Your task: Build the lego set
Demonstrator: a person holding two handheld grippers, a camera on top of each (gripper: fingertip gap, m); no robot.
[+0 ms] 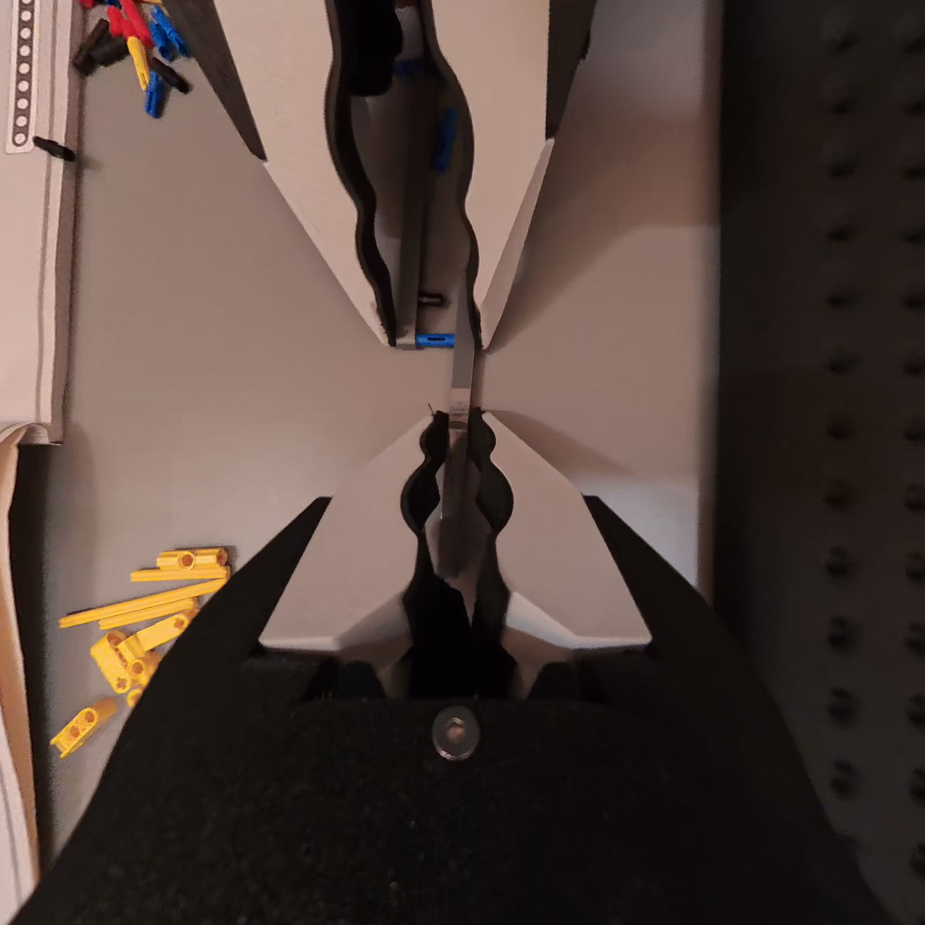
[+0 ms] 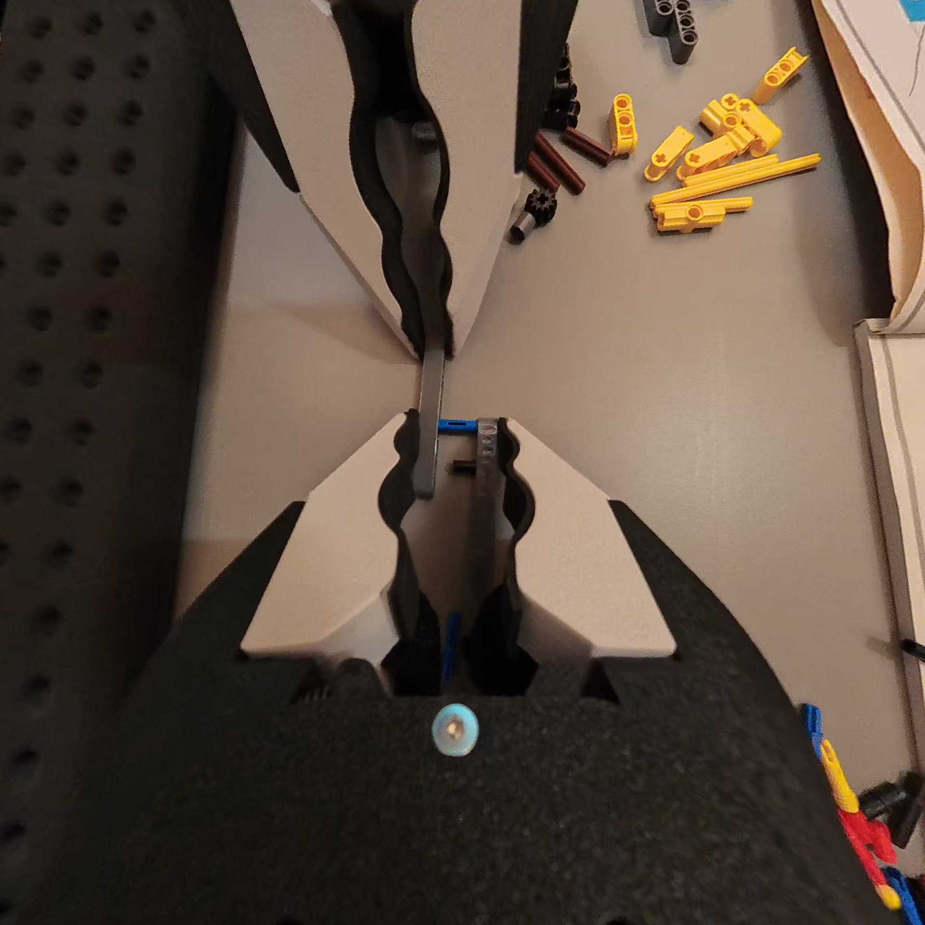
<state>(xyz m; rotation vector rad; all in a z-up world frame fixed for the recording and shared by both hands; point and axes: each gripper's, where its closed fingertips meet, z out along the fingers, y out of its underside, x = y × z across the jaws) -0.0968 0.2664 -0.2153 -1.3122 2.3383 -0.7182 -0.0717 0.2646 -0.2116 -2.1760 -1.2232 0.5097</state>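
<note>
L gripper [image 1: 458, 415] clamped on grey beam [image 1: 461, 380]; R gripper [image 2: 455, 425] gripping pinned beam assy [image 2: 488, 450].

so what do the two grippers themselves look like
Both match: the left gripper and right gripper have a rough black body, pale wedge-shaped fingers lined with wavy black pads, and one round screw at centre, silvery on the left, light blue on the right.

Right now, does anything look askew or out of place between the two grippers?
The grey beam held by the left gripper leans at a slight angle against the perforated beam in the right gripper; the blue pin bridges them at one end only. Nothing spilled or damaged.
</note>
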